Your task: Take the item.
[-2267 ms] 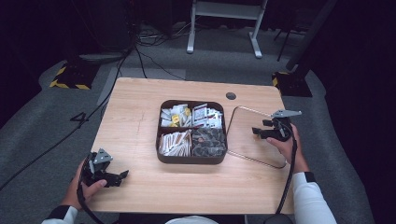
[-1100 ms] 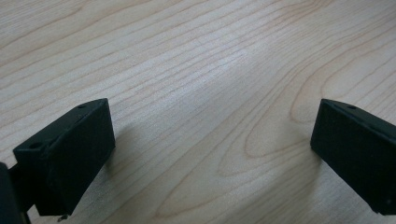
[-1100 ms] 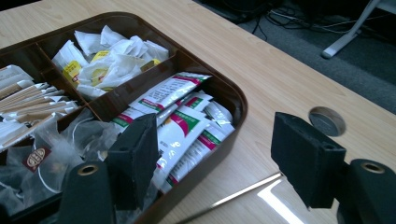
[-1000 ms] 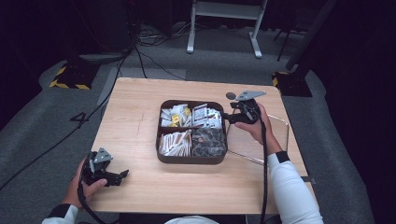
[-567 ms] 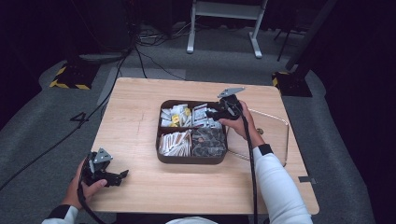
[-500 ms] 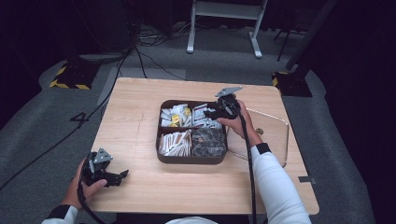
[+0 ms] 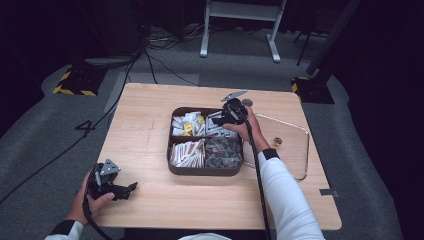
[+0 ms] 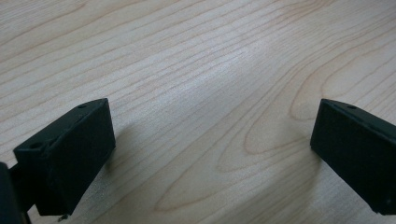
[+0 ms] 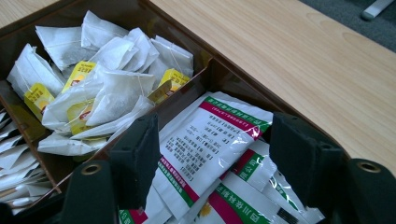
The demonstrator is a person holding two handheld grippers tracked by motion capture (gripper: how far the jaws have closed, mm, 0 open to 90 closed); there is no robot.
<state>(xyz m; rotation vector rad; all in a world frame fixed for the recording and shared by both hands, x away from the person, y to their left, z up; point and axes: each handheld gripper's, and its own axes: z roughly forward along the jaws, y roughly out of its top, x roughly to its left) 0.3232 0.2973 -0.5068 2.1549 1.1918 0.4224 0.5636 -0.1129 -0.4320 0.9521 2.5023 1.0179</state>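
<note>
A dark brown tray [image 7: 205, 170] with several compartments sits mid-table. My right gripper [image 7: 217, 121] hangs low over its far right compartment, jaws open. In the right gripper view, the right gripper [image 9: 215, 128] straddles a white sachet [image 9: 196, 154] with green and red bands; the pads stand clear of it on both sides. White tea bags with yellow tags [image 9: 107, 88] fill the neighbouring far left compartment [image 7: 186, 125]. My left gripper [image 7: 127, 190] rests on the wood at the table's near left corner. The left gripper [image 8: 212, 140] is open, with bare wood between its jaws.
A clear lid with a metal rim [image 7: 292, 155] and a gold knob [image 7: 276, 141] lies flat right of the tray. A small dark disc [image 7: 248, 102] sits near the far edge. The near compartments hold white sticks [image 7: 187, 152] and dark packets [image 7: 223, 150].
My right gripper has travelled left from the lid to the tray's far right compartment and come down toward the sachets. The left gripper has stayed put.
</note>
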